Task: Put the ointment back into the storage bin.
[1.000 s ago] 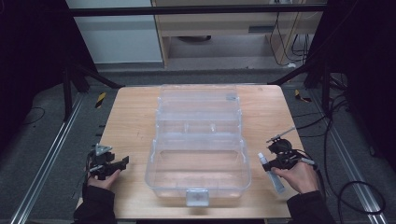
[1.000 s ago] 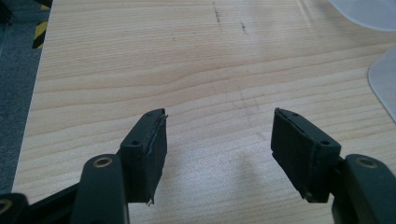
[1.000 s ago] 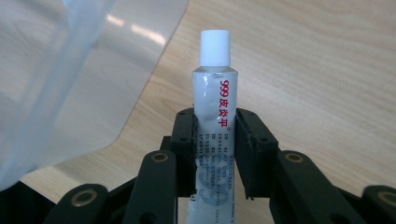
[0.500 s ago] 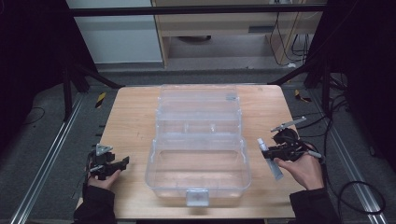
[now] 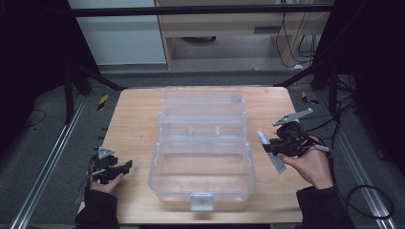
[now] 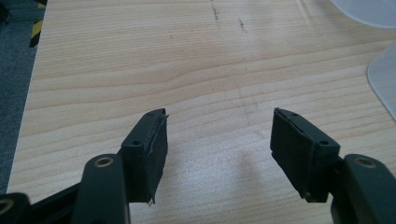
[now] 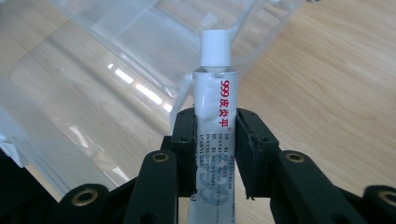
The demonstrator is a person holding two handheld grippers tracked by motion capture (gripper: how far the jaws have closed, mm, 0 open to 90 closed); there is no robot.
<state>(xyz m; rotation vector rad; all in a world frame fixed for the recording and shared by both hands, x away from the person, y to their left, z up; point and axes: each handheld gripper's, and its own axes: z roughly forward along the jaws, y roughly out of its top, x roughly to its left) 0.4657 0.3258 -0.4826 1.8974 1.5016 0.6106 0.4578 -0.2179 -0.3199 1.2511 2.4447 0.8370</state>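
Note:
A clear plastic box (image 5: 203,148) with its lid open stands in the middle of the wooden table (image 5: 138,114). My right gripper (image 5: 273,149) is lifted at the box's right side and is shut on a white ointment tube (image 5: 269,152) with a white cap and red print (image 7: 216,98). The tube's cap end points toward the box wall (image 7: 140,56). My left gripper (image 5: 119,169) rests low near the table's front left corner, open, with bare wood between its jaws (image 6: 218,140).
The box's front latch (image 5: 201,201) sits close to the table's near edge. A corner of the clear box (image 6: 383,79) shows at the right of the left gripper view. Cables and dark frame posts (image 5: 329,71) stand beyond the table's right side.
My right gripper has lifted the tube off the table and carried it up and left toward the box's right wall. The left gripper has stayed put.

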